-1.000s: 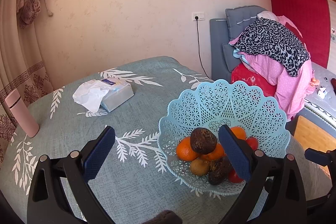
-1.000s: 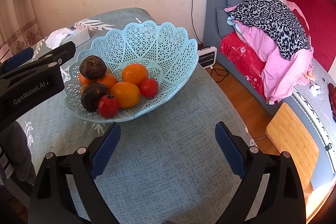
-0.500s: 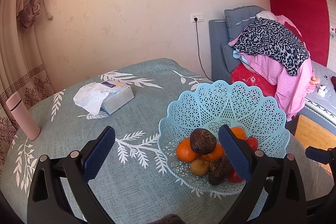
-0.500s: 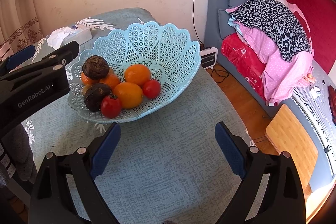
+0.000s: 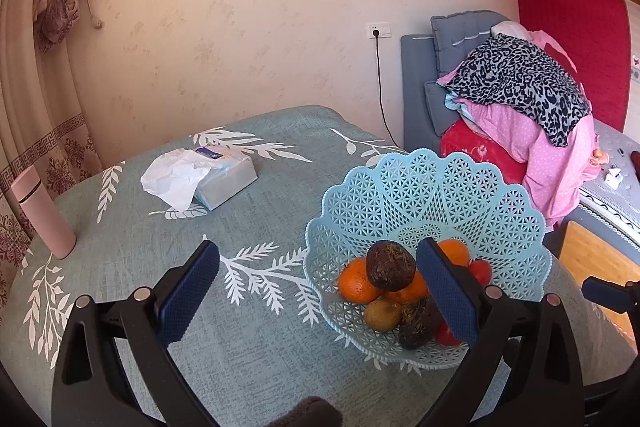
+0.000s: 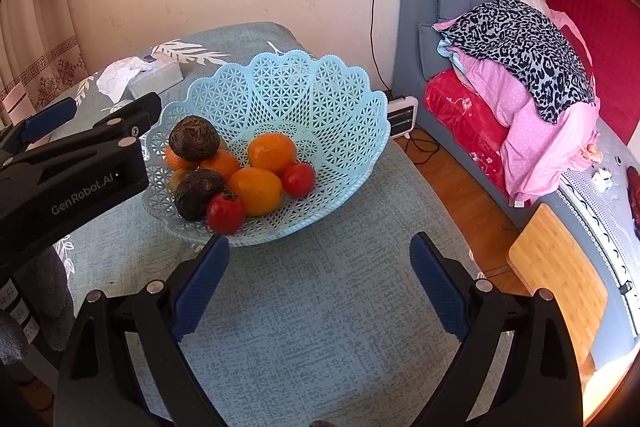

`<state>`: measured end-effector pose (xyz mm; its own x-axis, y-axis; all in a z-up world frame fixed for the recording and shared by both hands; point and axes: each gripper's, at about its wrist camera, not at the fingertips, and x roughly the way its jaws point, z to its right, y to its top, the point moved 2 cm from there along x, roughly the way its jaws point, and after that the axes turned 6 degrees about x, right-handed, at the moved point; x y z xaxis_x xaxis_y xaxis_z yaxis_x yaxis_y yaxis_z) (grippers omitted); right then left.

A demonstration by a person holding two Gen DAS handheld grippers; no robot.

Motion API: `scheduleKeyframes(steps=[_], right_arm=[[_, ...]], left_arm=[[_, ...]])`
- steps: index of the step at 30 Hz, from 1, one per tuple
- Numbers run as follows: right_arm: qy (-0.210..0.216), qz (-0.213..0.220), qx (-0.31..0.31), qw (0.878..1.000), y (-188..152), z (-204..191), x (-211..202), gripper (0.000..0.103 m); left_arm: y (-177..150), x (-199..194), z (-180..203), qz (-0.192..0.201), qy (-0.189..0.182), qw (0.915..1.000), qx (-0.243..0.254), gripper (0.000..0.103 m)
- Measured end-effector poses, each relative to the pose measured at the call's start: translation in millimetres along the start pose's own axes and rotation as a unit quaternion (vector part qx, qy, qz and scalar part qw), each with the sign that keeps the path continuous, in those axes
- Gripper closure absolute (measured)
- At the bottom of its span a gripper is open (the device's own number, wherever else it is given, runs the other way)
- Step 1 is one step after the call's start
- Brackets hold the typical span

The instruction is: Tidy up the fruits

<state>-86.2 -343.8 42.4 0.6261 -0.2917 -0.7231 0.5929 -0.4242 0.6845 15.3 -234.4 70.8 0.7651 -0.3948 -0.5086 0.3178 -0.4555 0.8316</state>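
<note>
**On the table: fruit piled in the lattice basket**

On the table [image 6: 320, 327], under a woven teal cloth with white leaf print, sits a scalloped pale-blue plastic basket [image 6: 304, 95]. Its near half holds smooth oranges [image 6: 256, 190], glossy tomatoes [image 6: 226, 213], a kiwi [image 5: 382, 314] and wrinkled dark fruit [image 6: 194, 139]. Right tongs [image 6: 319, 281] gape wide, empty, over bare cloth near the table's right edge. Left tongs [image 5: 318, 287] likewise wide, empty.
</note>
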Motion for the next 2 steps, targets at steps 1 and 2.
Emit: scheduleKeyframes(steps=[1, 2], right_arm=[[0.001, 0.000, 0.000, 1.000, -0.4, -0.5, -0.2, 0.010], [0.001, -0.001, -0.001, 1.000, -0.8, -1.0, -0.4, 0.010]], left_arm=[[-0.1, -0.2, -1.1, 0.000, 0.001, 1.0000, -0.001, 0.005], [-0.1, -0.6, -1.6, 0.000, 0.001, 1.0000, -0.002, 0.005]])
